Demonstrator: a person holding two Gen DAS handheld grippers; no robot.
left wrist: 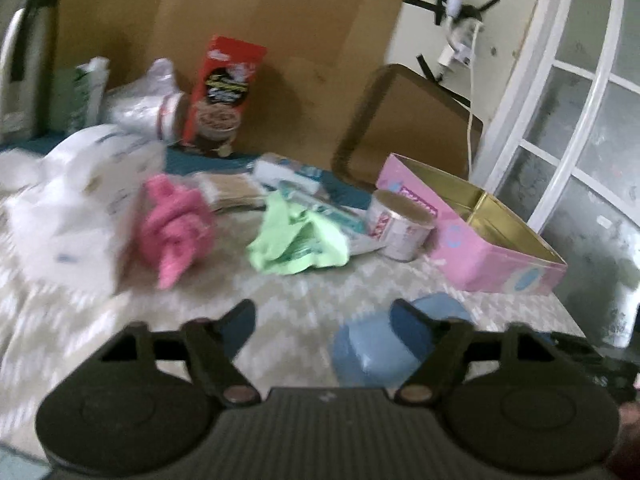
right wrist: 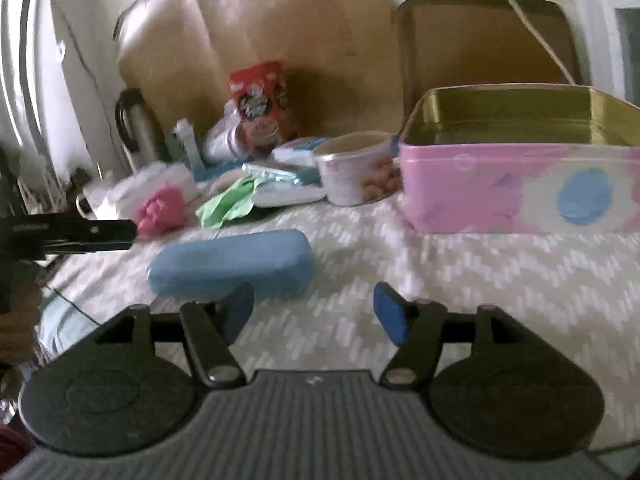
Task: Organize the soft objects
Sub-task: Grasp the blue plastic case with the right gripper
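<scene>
A crumpled pink cloth (left wrist: 174, 226) and a light green cloth (left wrist: 296, 240) lie on the patterned tablecloth; both also show in the right wrist view, pink cloth (right wrist: 162, 210), green cloth (right wrist: 228, 202). A blue soft case (right wrist: 230, 264) lies in front of them, partly behind my left gripper's right finger (left wrist: 376, 348). An open pink tin (left wrist: 484, 236) (right wrist: 520, 192) with a gold inside stands at the right. My left gripper (left wrist: 324, 320) is open and empty above the cloth. My right gripper (right wrist: 314, 308) is open and empty, just right of the blue case.
A round can (left wrist: 400, 226) (right wrist: 356, 172) stands beside the tin. A red cereal box (left wrist: 222, 96), plastic bags (left wrist: 76, 200), flat packets (left wrist: 292, 176) and a thermos (right wrist: 136, 128) crowd the back. Cardboard (left wrist: 240, 20) and the tin's lid (left wrist: 404, 120) lean against the wall.
</scene>
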